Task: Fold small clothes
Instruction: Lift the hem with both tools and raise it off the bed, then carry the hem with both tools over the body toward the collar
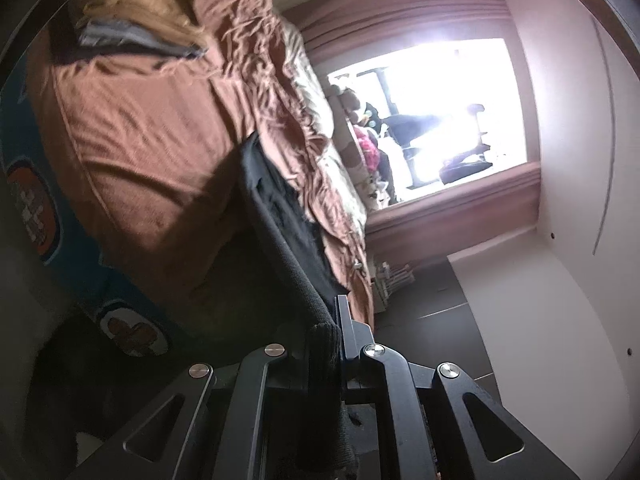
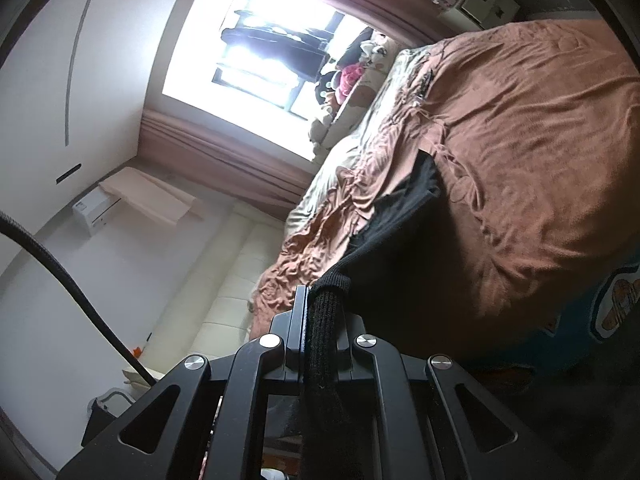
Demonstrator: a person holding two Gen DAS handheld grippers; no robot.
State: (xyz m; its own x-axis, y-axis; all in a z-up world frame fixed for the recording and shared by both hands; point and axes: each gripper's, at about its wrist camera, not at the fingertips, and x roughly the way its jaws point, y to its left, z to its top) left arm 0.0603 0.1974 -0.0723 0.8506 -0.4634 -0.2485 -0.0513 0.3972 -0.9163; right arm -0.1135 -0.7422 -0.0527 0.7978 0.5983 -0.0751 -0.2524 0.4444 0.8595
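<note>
A black garment with a ribbed knit hem hangs stretched above the brown bed cover. My left gripper is shut on one ribbed corner of it, the cloth pinched between the pads and running back through the fingers. In the right wrist view the same black garment stretches away over the bed cover, and my right gripper is shut on its other ribbed corner. Both views are rolled on their side. The garment's far end rests against the cover.
A bright window with pinkish curtains lies beyond the bed. Soft toys sit on the sill. Grey and tan clothes lie farther along the bed. A white wall unit, a black cable and dark floor tiles show.
</note>
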